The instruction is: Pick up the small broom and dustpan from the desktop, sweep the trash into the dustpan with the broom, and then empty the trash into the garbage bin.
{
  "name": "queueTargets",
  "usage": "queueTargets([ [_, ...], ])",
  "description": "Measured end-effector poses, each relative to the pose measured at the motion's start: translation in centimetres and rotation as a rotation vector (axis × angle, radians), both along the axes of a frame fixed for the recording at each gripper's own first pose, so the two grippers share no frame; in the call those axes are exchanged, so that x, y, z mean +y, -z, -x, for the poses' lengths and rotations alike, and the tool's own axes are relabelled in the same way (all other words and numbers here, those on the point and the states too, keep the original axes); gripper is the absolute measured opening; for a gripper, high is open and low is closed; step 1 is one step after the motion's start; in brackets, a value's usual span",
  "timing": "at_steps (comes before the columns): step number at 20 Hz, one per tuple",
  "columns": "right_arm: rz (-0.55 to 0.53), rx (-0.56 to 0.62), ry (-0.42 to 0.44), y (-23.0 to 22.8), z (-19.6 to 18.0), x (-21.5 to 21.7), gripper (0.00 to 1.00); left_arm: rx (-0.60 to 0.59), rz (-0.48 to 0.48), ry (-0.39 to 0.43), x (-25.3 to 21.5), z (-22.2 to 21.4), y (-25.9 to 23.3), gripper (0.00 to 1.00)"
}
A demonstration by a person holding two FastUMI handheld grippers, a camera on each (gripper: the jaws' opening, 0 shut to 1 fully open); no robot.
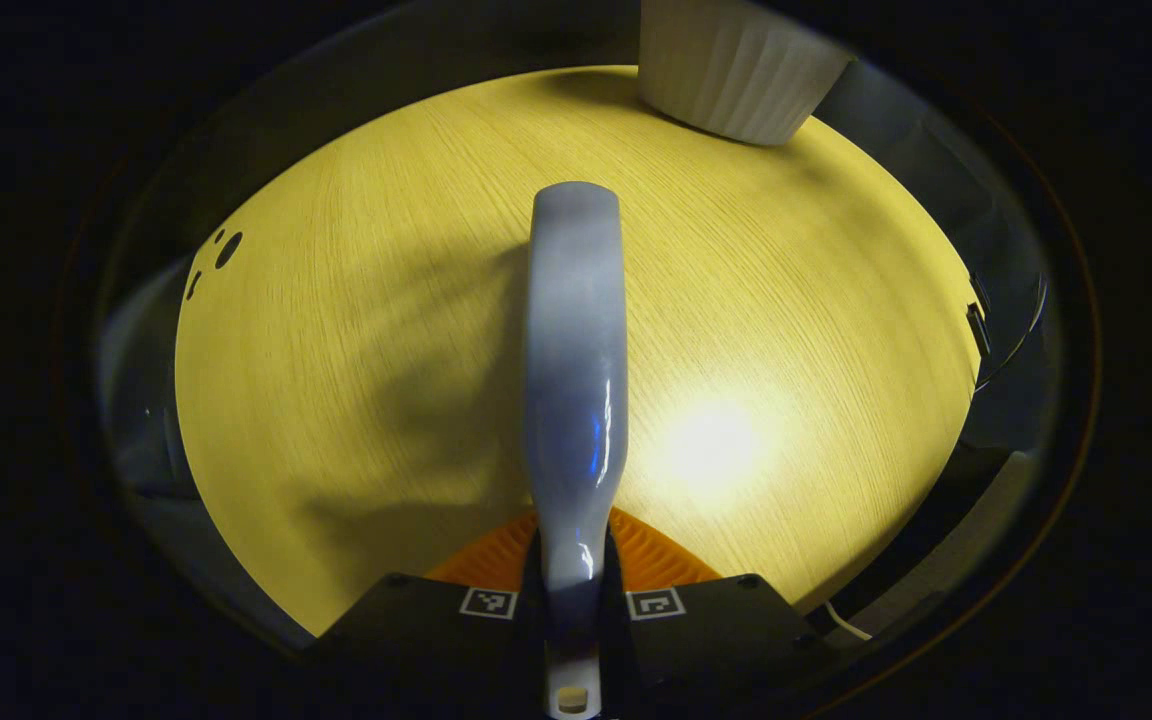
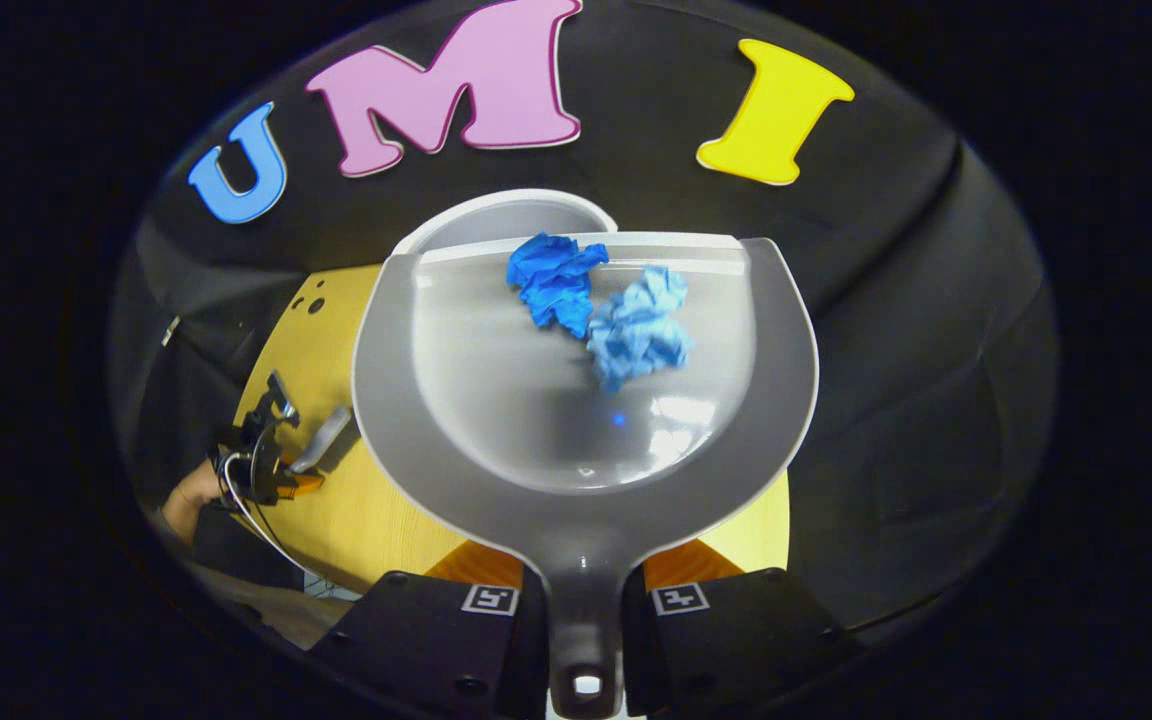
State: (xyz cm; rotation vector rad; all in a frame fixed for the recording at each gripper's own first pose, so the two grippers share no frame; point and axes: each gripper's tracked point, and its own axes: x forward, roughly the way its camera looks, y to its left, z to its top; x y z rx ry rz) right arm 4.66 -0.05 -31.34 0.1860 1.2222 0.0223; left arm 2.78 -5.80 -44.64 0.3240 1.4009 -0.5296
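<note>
Right gripper view puts my right gripper (image 2: 586,610) at the bottom, its two fingers clamped on the narrow handle of the dustpan (image 2: 586,400). The pan is raised off the desktop (image 2: 356,500) with its open lip pointing away from me, toward the rim of the garbage bin (image 2: 506,210) that shows just behind it. Two crumpled blue paper balls (image 2: 601,310) lie up near that lip, touching each other. They look very light and springy, so I judge a small forward tilt will send them rolling out, and a jerk could bounce them past the bin. The pan looks like stiff, glossy plastic, light but slick, and the handle neck is the right hold; I would keep the squeeze firm so it cannot twist sideways.

In the left gripper view, my left gripper (image 1: 573,600) is closed on the base of the broom (image 1: 576,380) handle, a smooth, shiny, rigid piece reaching forward over the wooden top. The ribbed white bin (image 1: 736,70) stands at the far edge. Off to the side in the right gripper view, the left gripper (image 2: 266,460) hangs low over the desk, well apart from the pan.
</note>
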Motion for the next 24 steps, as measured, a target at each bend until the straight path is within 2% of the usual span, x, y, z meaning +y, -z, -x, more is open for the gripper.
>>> queueTargets([
  [4, 0.122, -0.018, -0.026, 0.4, -5.4, -3.0, 0.33, 0.004, 0.001, 0.015, 0.2, -0.2, 0.1, 0.25],
  [7, 0.272, -0.038, -0.115, 0.8, -8.4, -4.1, 0.33, 0.003, 0.002, 0.023, 0.2, -0.3, 0.1, 0.25],
  [10, 0.348, -0.059, -0.170, 1.9, -11.2, -3.5, 0.33, 0.002, 0.004, 0.028, 0.3, -0.3, 0.0, 0.25],
  [13, 0.429, -0.075, -0.248, 3.1, -12.4, -3.3, 0.33, 0.006, 0.007, 0.031, 0.3, -0.3, 0.0, 0.25],
  [17, 0.560, -0.093, -0.393, 4.1, -13.7, -2.0, 0.33, 0.007, 0.005, 0.035, 0.4, -0.4, 0.0, 0.25],
  [22, 0.746, -0.114, -0.659, 3.2, -15.1, -1.5, 0.33, 0.010, 0.004, 0.043, 0.5, -0.5, 0.0, 0.25],
  [24, 0.793, -0.127, -0.715, 2.6, -15.9, -1.4, 0.33, 0.010, 0.005, 0.044, 0.4, -0.5, 0.0, 0.25],
])
